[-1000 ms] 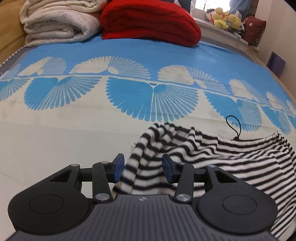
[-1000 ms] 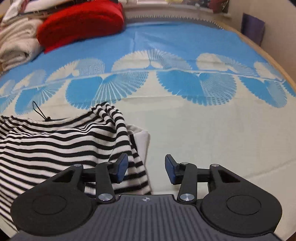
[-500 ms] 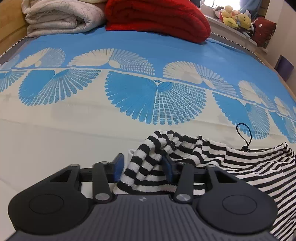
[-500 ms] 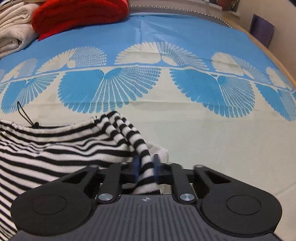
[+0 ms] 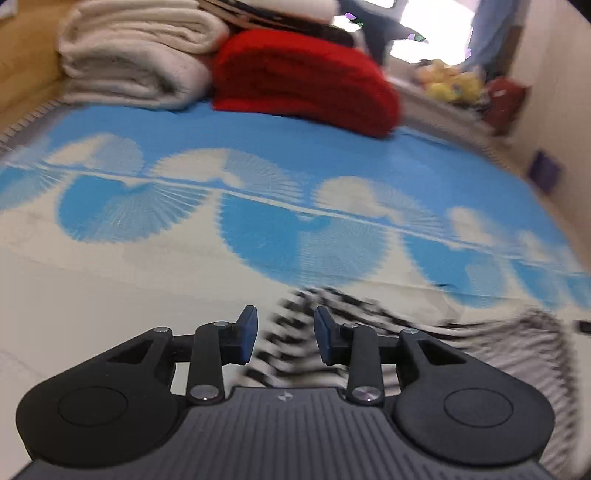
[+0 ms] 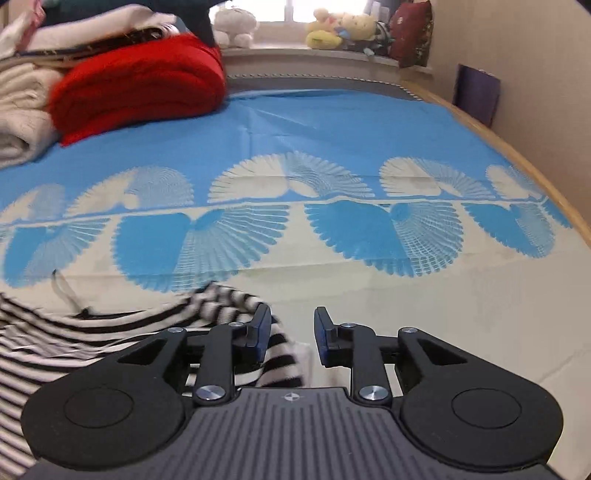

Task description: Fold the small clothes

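Note:
A black-and-white striped garment [image 5: 480,339] lies on the bed; the left wrist view is blurred. One corner of it lies between the open fingers of my left gripper [image 5: 285,332], not pinched. In the right wrist view the garment [image 6: 92,339] spreads to the left, with a black drawstring loop [image 6: 62,288]. Its near corner lies by the left finger of my right gripper [image 6: 291,332], which is open, the cloth partly in the gap.
The bed has a blue and cream fan-pattern sheet [image 6: 332,229]. A folded red blanket [image 5: 303,77] and a cream blanket [image 5: 136,55] are stacked at the far end. Plush toys [image 6: 340,29] sit on the sill. A wall runs along the right.
My right gripper was shut on the garment's corner half a second ago and has opened. Both views have tilted up and pulled back a little; the left gripper stays open.

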Motion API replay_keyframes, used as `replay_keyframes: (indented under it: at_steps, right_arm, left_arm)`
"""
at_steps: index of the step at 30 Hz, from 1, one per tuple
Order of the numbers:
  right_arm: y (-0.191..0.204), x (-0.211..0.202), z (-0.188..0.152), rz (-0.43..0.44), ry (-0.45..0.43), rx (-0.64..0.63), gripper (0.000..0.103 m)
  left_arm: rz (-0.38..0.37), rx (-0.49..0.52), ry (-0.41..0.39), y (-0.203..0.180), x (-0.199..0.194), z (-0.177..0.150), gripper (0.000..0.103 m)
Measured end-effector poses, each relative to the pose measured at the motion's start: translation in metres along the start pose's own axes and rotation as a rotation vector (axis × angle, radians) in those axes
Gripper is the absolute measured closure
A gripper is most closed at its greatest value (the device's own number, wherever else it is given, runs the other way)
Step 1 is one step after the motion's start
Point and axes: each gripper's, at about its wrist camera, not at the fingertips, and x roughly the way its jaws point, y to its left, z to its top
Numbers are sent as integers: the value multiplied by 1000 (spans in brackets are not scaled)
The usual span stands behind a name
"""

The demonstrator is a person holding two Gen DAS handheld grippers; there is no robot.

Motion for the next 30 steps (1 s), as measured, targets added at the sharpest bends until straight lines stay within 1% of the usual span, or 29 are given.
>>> replay_keyframes:
  at_steps: [2, 3, 4, 5, 6, 7, 8, 9, 10, 12, 14, 16, 18, 20, 21, 22, 23, 24, 26, 27, 28, 30]
  right_arm:
    - [4, -14, -7, 81, 23, -17, 72]
    - [6, -19, -11, 119, 46, -35, 68]
    - [8, -21, -18, 156, 88, -56, 66]
    - [11, -19, -26, 184, 149, -80, 61]
    - [15, -13, -37, 195, 234, -115, 58]
    - [19, -5, -50, 174, 315, -162, 58]
    - [22, 1, -61, 143, 364, -210, 57]
    - [24, 3, -69, 118, 381, -255, 53]
    - [25, -1, -70, 108, 358, -275, 52]
    - [20, -18, -62, 95, 294, -257, 53]
    - [10, -45, -48, 74, 186, -222, 51]
    - [1, -74, -36, 76, 81, -195, 50]
    - [-14, -99, -25, 102, -6, -173, 49]
    - [-28, -114, -26, 117, -61, -141, 48]
    - [-34, -116, -30, 118, -76, -110, 47]
    - [-41, -116, -35, 115, -68, -72, 47]
    - [-45, -113, -37, 101, -25, -47, 48]
    - [-49, -115, -37, 99, -38, -19, 48]
    - [-53, -117, -35, 96, -67, 13, 48]
    - [-56, -114, -34, 88, -61, 28, 48]
    - [-57, -111, -36, 79, -48, 34, 48]
    - [-58, -102, -36, 61, -20, 26, 48]
  left_arm:
    - [-125, 31, 98, -2, -4, -11, 66]
    - [-162, 58, 145, -6, -3, -17, 66]
    - [-194, 96, 195, -12, -2, -25, 66]
    - [-212, 144, 267, -19, 3, -35, 66]
    - [-203, 182, 332, -25, 10, -45, 66]
    - [-167, 225, 403, -30, 18, -57, 62]
    - [-117, 282, 452, -35, 24, -67, 59]
    - [-92, 317, 460, -37, 24, -71, 53]
    - [-83, 325, 444, -37, 21, -70, 52]
    - [-84, 223, 386, -26, 8, -57, 51]
    - [-104, 59, 310, -1, -7, -43, 48]
    - [-102, -87, 266, 25, -14, -33, 40]
    - [-60, -209, 271, 50, -12, -32, 36]
    - [-46, -314, 308, 73, -6, -38, 36]
    - [-54, -355, 322, 82, -1, -43, 34]
    - [-63, -386, 341, 90, 2, -48, 33]
    - [-69, -409, 373, 96, 8, -54, 33]
    - [-75, -418, 399, 101, 12, -57, 33]
    - [-105, -428, 432, 106, 21, -60, 29]
    - [-117, -434, 440, 108, 25, -62, 24]
    - [-123, -445, 451, 110, 31, -63, 22]
    - [-140, -479, 480, 114, 41, -68, 22]
